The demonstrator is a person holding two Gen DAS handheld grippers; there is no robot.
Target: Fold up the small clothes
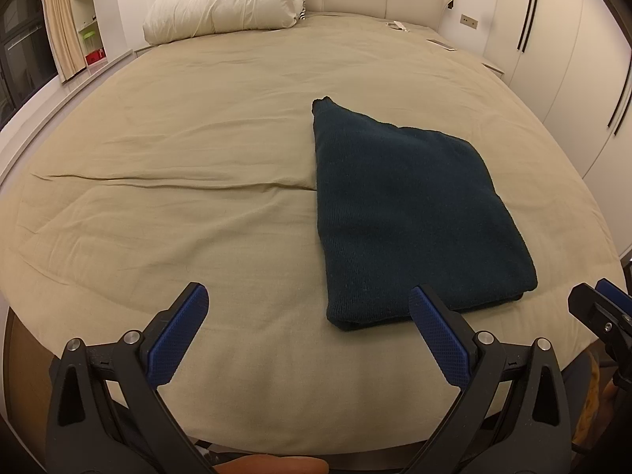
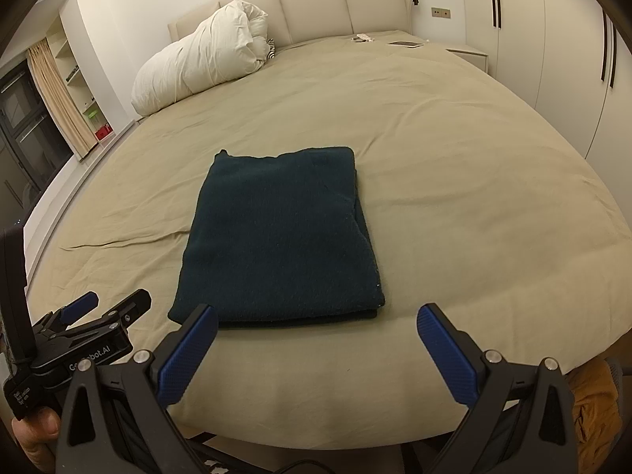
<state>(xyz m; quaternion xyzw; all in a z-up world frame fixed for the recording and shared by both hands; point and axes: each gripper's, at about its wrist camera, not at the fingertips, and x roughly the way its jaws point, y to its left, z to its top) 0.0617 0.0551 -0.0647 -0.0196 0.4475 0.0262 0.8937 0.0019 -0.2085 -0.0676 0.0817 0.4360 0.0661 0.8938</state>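
Beige bedsheet (image 2: pixel 454 166) fills both views, creased at left of frame, with a rumpled white duvet (image 2: pixel 205 55) heaped at the upper left against the padded headboard (image 2: pixel 316 4). Dead centre in the right wrist view lies the dark teal garment (image 2: pixel 280 237), folded into a neat rectangle, flat on the sheet near the bed's lower edge. Right gripper (image 2: pixel 318 328) hangs just short of it, fingers spread wide, holding nothing. Left gripper (image 1: pixel 308 312) sits low in its own frame, also spread apart and empty, its right finger overlapping the garment's near edge in the picture
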